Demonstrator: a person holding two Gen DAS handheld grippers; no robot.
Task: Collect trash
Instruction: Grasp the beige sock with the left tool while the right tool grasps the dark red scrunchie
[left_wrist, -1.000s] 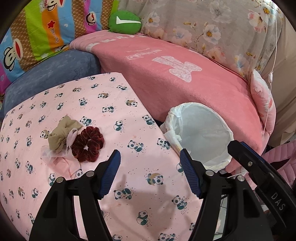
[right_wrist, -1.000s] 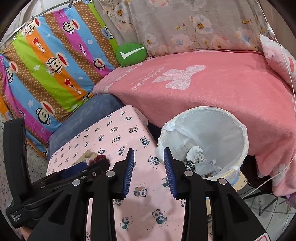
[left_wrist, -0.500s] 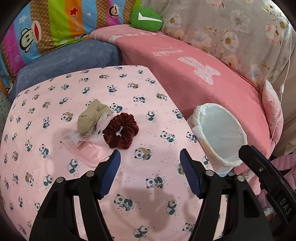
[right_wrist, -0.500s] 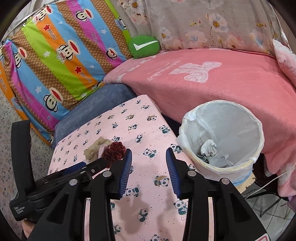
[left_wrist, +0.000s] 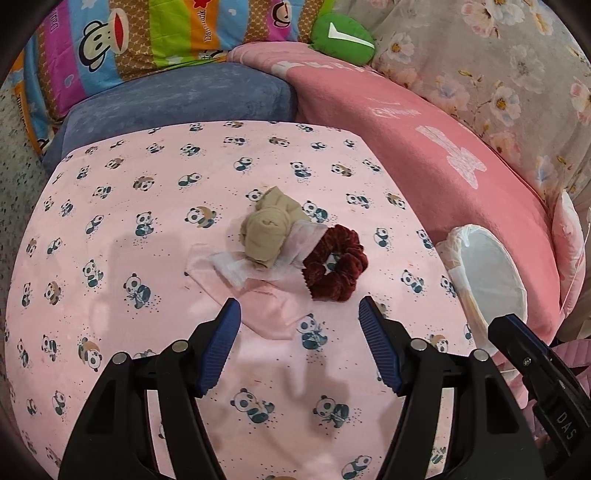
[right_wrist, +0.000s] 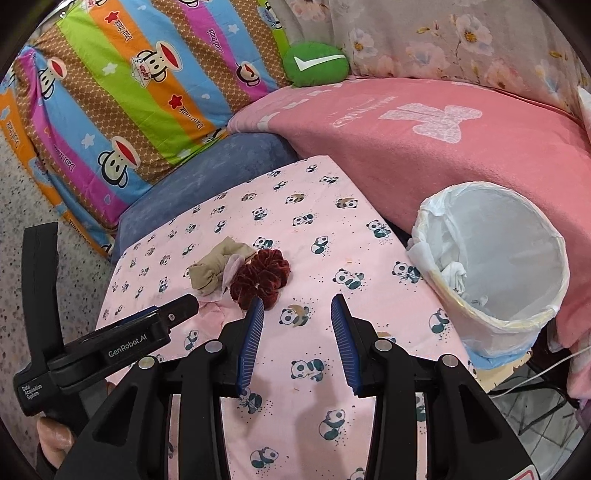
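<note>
Left tongs (left_wrist: 299, 314) gape empty over the tissue (left_wrist: 236, 267) at twelve o'clock; right tongs (right_wrist: 297, 308), half-open, also empty. Pinch low, probably sock (left_wrist: 269, 230) too.

The left gripper (left_wrist: 299, 314) tilts downward with its jaws standing wide apart and nothing between them. The right gripper (right_wrist: 297, 312) slants down beside it, its jaws having just been opening, with a narrower empty gap. A hand (right_wrist: 55, 439) grips the left gripper's handle.
</note>
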